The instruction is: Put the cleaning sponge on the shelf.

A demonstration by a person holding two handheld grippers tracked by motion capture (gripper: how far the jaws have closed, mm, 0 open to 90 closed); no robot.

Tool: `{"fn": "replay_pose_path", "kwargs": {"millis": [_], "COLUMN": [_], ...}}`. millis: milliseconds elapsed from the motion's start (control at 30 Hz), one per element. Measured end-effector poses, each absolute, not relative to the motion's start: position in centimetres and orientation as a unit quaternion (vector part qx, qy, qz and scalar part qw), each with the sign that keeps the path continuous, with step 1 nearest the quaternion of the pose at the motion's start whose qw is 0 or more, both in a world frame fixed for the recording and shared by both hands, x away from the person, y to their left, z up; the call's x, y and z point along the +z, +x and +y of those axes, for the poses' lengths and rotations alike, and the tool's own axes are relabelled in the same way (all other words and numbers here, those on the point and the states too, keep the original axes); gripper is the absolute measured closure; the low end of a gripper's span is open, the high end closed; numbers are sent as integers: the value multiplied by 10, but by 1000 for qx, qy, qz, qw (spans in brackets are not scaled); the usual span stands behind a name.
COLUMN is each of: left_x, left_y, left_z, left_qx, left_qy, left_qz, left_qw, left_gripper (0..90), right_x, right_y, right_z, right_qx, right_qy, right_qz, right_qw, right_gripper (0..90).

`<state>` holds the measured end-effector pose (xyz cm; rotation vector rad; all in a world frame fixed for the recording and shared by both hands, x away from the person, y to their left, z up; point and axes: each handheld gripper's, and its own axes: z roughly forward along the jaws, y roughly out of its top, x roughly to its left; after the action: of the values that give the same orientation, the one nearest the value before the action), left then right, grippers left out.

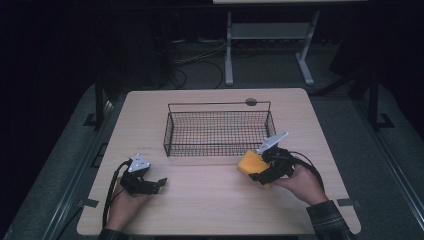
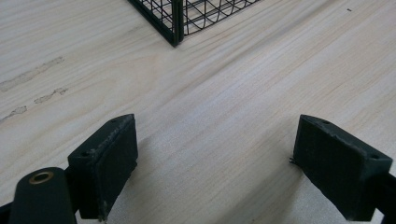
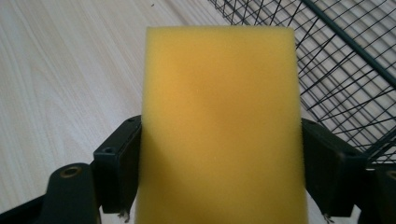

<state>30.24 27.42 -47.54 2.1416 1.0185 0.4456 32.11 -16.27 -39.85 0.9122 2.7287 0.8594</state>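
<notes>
My right gripper (image 1: 260,172) is clamped across the width of the yellow sponge (image 3: 219,126), holding it off the table (image 1: 210,200) just beside the near right corner of the wire basket (image 1: 218,131), looks staged for a drop in. Left gripper (image 1: 150,184) sits low by the table, jaws apart and empty, out of the way.

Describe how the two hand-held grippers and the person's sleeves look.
The left hand-held gripper and the right hand-held gripper are black, each with two blocky black jaws. The pads are flat and finely ribbed, and a brass-coloured ring sits at a jaw's base. Each carries a grey three-cornered plate on top and trails a black cable. The right sleeve is dark plaid.
</notes>
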Motion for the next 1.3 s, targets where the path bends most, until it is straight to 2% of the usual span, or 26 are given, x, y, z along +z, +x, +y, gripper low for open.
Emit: {"fn": "replay_pose_path", "kwargs": {"millis": [700,1300], "left_x": [-475,-475], "left_y": [302,303], "left_z": [274,275], "left_qx": [173,173], "left_qy": [830,831], "left_qz": [394,392], "left_qw": [356,355], "left_gripper": [130,130], "right_x": [-366,-346], "right_y": [329,360], "right_z": [-172,-178], "right_qx": [298,303], "right_qy": [310,318], "right_qz": [899,894], "right_qw": [83,90], "right_gripper": [235,235]}}
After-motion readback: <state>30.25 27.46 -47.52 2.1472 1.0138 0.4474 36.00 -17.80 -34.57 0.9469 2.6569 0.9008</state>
